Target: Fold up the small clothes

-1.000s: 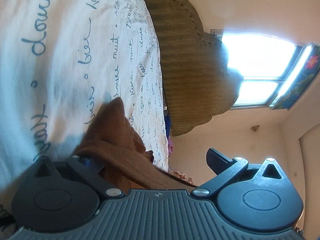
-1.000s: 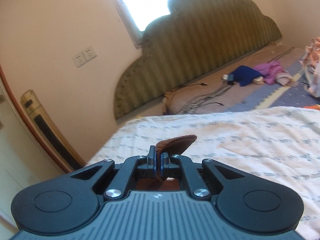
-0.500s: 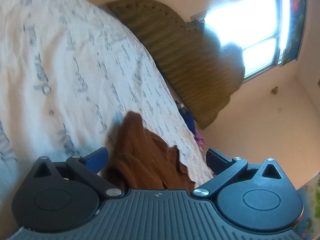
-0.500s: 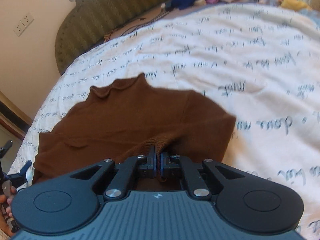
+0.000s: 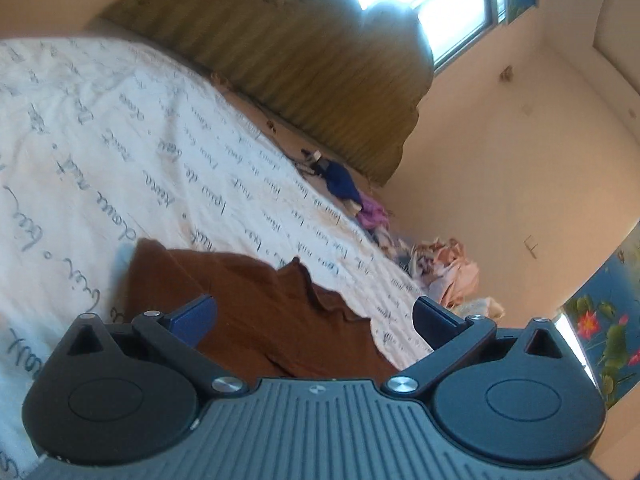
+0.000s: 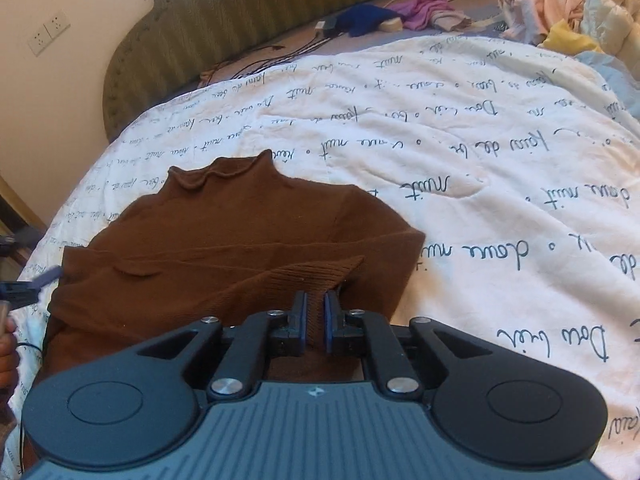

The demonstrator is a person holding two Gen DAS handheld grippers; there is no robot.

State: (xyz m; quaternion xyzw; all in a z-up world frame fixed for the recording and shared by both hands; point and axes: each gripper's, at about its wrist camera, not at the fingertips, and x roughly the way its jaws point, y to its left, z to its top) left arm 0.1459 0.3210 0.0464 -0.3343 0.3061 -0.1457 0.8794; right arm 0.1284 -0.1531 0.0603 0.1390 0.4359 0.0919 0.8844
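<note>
One small brown knitted sweater (image 6: 224, 240) is lying spread on the white quilt with blue handwriting print (image 6: 460, 152) covering the bed, its frilled collar pointing toward the green padded headboard (image 6: 248, 12). The right tool (image 6: 315, 320) is pinching a ribbed edge of the sweater between its narrow jaws — a flap of knit is lying over the body, so one fold looks begun. The left tool (image 5: 314, 316) is standing wide and holding nothing, poised just above the sweater's other side. As a judgement, the task is at an early stage: the garment is laid out, and most of its folding is left to do. Counting what shows — one brown sweater in hand, two tools, and a heap of mixed unfolded clothes (image 6: 560, 0) waiting at the far side of the bed, too jumbled to number.
</note>
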